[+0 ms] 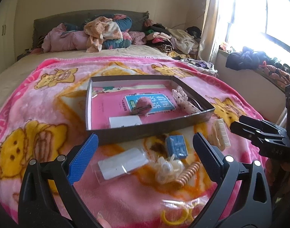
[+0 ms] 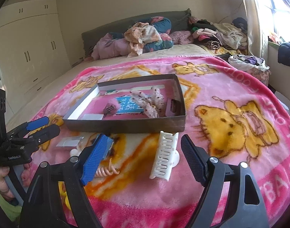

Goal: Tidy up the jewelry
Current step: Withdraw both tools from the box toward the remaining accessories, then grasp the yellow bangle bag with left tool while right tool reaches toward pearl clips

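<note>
One pink blanket [image 1: 50, 98] across bed [image 1: 17, 72].

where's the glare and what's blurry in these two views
Left wrist view: the window at upper right is blown out white, and the near pearl clip and yellow rings are soft. Right wrist view: glare is confined to the upper right edge, the white claw clip is slightly smeared, and fisheye bends the wardrobe.

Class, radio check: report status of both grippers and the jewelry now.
Left gripper open, empty, over pearl piece. Right gripper open, white hair clip between its fingers. Box part-filled. Nothing in the way.
</note>
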